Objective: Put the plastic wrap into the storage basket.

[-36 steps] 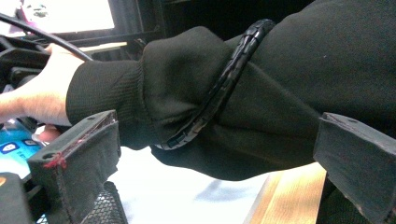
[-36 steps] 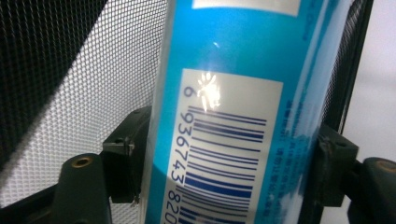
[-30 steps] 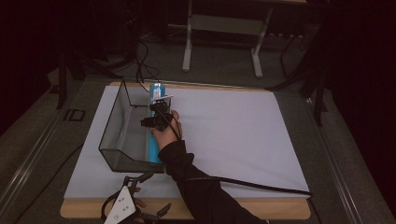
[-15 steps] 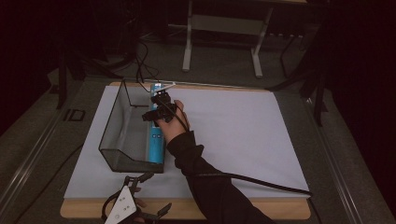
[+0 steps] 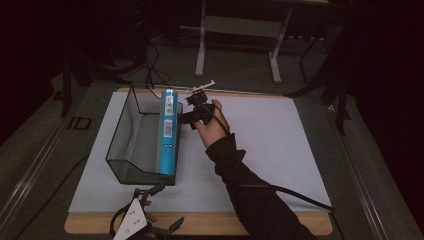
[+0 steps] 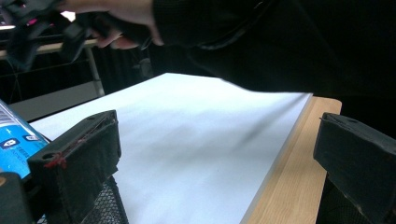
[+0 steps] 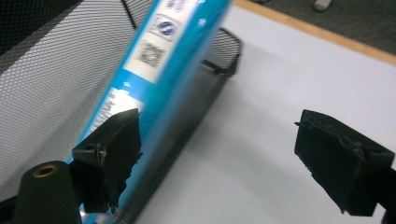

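A long blue box with white labels lies tilted in a black mesh basket, along its right wall, its far end sticking up over the rim. My right gripper is open just right of the box's far end; in the right gripper view the blue box runs past the left jaw of that gripper and nothing sits between the jaws. My left gripper rests open at the table's front edge, below the basket; in its own view the gripper spans bare white mat.
A white mat covers the wooden table. The basket's mesh wall stands left of the right gripper. A black cable trails across the mat from the right arm. Metal table legs stand beyond the far edge.
The right hand has moved from over the box's middle toward the far side and to the right of its top end. The box stays in the basket. The left gripper has not moved.
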A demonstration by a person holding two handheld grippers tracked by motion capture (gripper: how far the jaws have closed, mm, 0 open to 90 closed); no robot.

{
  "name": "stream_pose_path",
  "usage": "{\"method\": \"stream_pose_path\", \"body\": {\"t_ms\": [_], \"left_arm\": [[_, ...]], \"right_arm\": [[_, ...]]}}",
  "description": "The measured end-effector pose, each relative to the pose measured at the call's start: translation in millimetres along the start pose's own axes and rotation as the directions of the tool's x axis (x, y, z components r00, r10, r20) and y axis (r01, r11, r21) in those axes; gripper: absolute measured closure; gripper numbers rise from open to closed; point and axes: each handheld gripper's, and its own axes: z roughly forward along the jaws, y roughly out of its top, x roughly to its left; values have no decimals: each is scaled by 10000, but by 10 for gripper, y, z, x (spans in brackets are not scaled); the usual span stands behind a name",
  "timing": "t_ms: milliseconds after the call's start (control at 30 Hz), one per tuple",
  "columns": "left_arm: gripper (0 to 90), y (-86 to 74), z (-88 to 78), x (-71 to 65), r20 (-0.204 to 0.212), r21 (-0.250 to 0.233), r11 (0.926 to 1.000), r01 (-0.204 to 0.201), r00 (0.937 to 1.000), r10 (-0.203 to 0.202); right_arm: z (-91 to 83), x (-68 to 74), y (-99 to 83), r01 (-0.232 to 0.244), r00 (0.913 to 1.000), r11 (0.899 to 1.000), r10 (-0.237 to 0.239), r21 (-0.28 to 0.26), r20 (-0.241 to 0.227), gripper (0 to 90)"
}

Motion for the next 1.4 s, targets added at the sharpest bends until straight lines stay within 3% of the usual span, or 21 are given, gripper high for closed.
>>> {"method": "stream_pose_path", "body": {"t_ms": [333, 600, 667, 767, 933, 1400], "left_arm": [[12, -5, 22, 2, 1, 94, 10000, -25, 10000, 25], [13, -12, 34, 10, 32, 146, 9999, 24, 10000, -24], [12, -11, 35, 4, 49, 138, 9999, 8, 10000, -9], [12, -12, 32, 1, 56, 136, 9999, 13, 10000, -13], [12, -15, 45, 7, 54, 187, 9998, 1, 10000, -2], [13, -16, 54, -3, 73, 245, 9997, -60, 10000, 58]], "right_arm": [[-294, -382, -225, 264, 9995, 9993, -260, -266, 150, 146], [-468, -606, -425, 95, 9999, 9981, -88, -616, 117, 146], [-496, -649, -478, 245, 9994, 9981, -230, -567, 264, 146], [-568, -724, -586, 383, 9990, 9973, -367, -633, 250, 146], [-663, -874, -789, 169, 9998, 9970, -174, -759, -65, 146], [-922, -1076, -1322, 434, 9990, 9909, -438, -1276, -4, 146]]}}
